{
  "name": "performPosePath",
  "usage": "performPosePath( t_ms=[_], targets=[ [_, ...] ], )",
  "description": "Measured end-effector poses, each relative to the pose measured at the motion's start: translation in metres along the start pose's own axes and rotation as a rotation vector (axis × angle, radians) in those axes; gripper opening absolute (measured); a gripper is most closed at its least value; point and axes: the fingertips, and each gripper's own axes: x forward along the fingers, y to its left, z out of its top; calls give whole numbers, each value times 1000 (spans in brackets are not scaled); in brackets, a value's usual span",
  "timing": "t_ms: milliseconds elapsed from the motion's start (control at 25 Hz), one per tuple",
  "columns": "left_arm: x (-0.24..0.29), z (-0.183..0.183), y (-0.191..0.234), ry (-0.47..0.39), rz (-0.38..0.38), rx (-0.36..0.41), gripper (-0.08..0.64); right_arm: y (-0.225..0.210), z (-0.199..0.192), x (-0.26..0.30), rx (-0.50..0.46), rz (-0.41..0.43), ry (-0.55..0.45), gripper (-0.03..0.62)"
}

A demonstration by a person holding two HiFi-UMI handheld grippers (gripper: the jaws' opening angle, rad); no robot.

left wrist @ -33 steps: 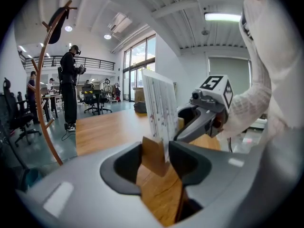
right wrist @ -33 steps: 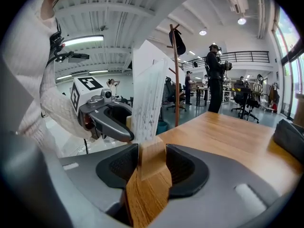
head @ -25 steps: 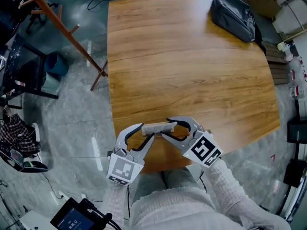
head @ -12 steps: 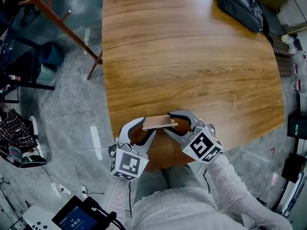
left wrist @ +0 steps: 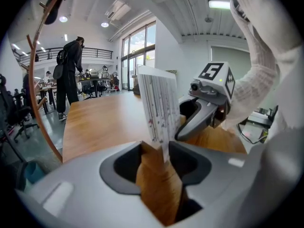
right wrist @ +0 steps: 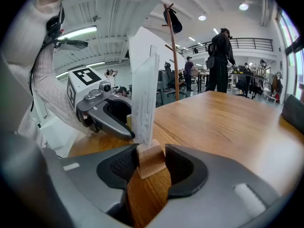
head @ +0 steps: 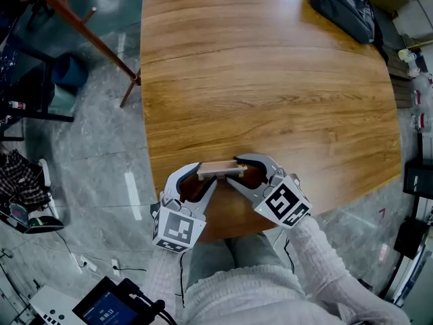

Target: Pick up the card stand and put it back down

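Note:
The card stand (head: 220, 168), a small wooden block with a white printed card upright in it, is held between both grippers near the near edge of the wooden table (head: 270, 80). My left gripper (head: 205, 175) is shut on its left end. My right gripper (head: 238, 171) is shut on its right end. In the left gripper view the card (left wrist: 159, 103) rises just beyond the jaws of the left gripper (left wrist: 156, 148). In the right gripper view the wooden block (right wrist: 151, 159) sits pinched between the pads of the right gripper (right wrist: 151, 156), seemingly just above the tabletop.
A black bag (head: 342, 9) lies on the table's far right corner. A wooden coat rack (head: 81, 32) stands on the floor to the left. A device with a screen (head: 108, 307) is at the bottom left. A person (left wrist: 69, 77) stands far off in the room.
The stand has turned between the grippers: a second ago its pale card faced the head camera, now its wooden edge shows. Both grippers keep their hold.

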Motion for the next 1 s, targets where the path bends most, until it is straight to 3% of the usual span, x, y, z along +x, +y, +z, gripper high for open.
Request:
performPosePath(
  t_ms=[400,520,600,640,1000],
  targets=[
    [3,-4,3,-13,-8,-54,192,-2,-2,3,47,3,-8,184],
    [5,0,4,-47,-11,-108,202,-2,-1,4,77,15,-19,247],
    [3,5,6,-77,4,-142,263,-4,-1,0,78,-6,-23,268],
    [0,7,7,-83,13,-145,300,-5,-1,-4,80,-18,-26,270],
    [-44,24,-5,-77,25,-148,266,3,20,-61,161,-64,-134,229]
  ],
)
